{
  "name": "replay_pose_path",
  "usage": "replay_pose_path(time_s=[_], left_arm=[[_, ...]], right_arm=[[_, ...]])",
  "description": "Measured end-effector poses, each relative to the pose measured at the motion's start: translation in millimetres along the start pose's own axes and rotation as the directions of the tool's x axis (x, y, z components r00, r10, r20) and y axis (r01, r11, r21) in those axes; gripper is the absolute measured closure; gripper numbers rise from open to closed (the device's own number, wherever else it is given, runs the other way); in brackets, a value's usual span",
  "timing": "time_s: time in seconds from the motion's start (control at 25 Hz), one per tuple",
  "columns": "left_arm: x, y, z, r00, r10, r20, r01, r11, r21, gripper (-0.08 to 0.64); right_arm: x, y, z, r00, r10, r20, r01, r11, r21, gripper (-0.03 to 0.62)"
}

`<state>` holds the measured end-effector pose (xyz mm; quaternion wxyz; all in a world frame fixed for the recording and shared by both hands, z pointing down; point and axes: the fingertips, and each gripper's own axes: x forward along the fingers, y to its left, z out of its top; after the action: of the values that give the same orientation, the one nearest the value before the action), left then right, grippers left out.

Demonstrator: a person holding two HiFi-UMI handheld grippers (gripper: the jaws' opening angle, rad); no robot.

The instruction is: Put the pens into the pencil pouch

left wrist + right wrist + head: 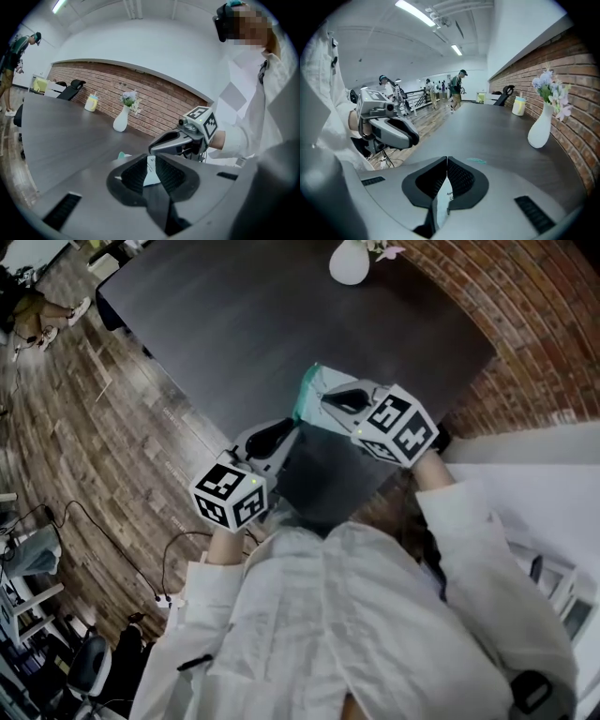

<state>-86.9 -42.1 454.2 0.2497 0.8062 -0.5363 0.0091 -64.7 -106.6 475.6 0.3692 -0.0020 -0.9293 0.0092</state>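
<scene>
Grip status: the right hand-held gripper [446,165] is clenched on a thin white panel with small print. This panel is part of the mint-green and translucent white pencil pouch [309,390]. The left hand-held gripper [151,161] grasps another white edge of the same pencil pouch. Its jaws stand slightly apart with the material wedged between the ribbed black pads, apparently pressed from both sides.

Location: the pencil pouch hangs between the two hand-held grippers above the near edge of the dark, matte surface [234,324]. It is just in front of the person's white shirt [356,615]. The grippers face each other, tips close together. A white ceramic vase [349,261] with pale flowers stands at the far edge, well apart from the pouch.
</scene>
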Motion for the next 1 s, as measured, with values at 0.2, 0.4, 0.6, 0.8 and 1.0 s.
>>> replay_pose_path(time_s=[0.2, 0.4, 0.6, 0.8, 1.0], left_arm=[[1, -6, 1, 1.0, 0.026, -0.007, -0.026, 0.999, -0.024, 0.528], [5, -21, 1, 0.999, 0.029, -0.033, -0.028, 0.999, 0.023, 0.542], [2, -33, -3, 0.995, 0.047, -0.088, -0.039, 0.995, 0.088, 0.543], [-1, -38, -8, 0.992, 0.032, -0.119, -0.02, 0.994, 0.104, 0.543], [3, -44, -12, 0.991, 0.021, -0.135, -0.006, 0.993, 0.114, 0.541]], right_arm=[[-26, 25, 14, 0.997, 0.036, 0.07, -0.035, 0.999, -0.014, 0.588], [-51, 52, 22, 0.994, 0.05, 0.097, -0.046, 0.998, -0.04, 0.588], [-60, 66, 23, 0.996, 0.042, 0.077, -0.038, 0.998, -0.059, 0.588], [-61, 76, 22, 0.998, 0.038, 0.058, -0.033, 0.996, -0.078, 0.588], [-67, 80, 20, 0.998, 0.019, 0.065, -0.014, 0.997, -0.082, 0.588]])
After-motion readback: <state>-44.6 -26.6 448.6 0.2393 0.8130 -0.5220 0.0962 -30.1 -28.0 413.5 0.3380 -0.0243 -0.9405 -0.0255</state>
